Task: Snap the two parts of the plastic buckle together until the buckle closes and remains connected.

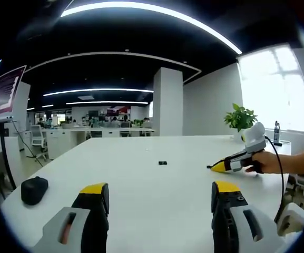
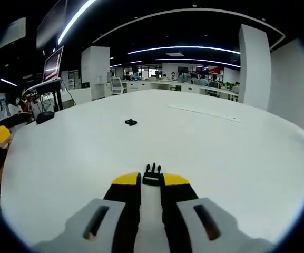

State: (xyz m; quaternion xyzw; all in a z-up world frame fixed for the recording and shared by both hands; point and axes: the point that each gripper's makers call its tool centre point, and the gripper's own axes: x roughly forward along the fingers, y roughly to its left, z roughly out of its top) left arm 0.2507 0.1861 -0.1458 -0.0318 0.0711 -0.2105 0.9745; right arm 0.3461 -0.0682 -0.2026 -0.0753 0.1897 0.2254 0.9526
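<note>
A: Two buckle halves, well apart. The pronged half (image 2: 152, 174) is clamped at the tips of the right tongs (image 2: 152, 180), prongs pointing away toward twelve o'clock in the right gripper view. The socket half (image 2: 130, 122) lies loose on the white desk (image 2: 236, 158), further out, at about eleven o'clock from the held piece.

B: And the left tongs (image 1: 159, 192)?

A: Spread wide with nothing between them, low over the desk. In the left gripper view the socket half (image 1: 163, 163) sits dead ahead at twelve o'clock, with the right tongs (image 1: 218, 167) off at two o'clock.

B: What could spoil it?

A: I reckon the grip. The pronged half is pinched by its rear edge alone, so pushing against the socket may twist it or pop it out. The socket is unrestrained; pressed without the left tongs bracing it, it would likely just skate across the smooth desk. Misaligned prongs could jam rather than click.
</note>
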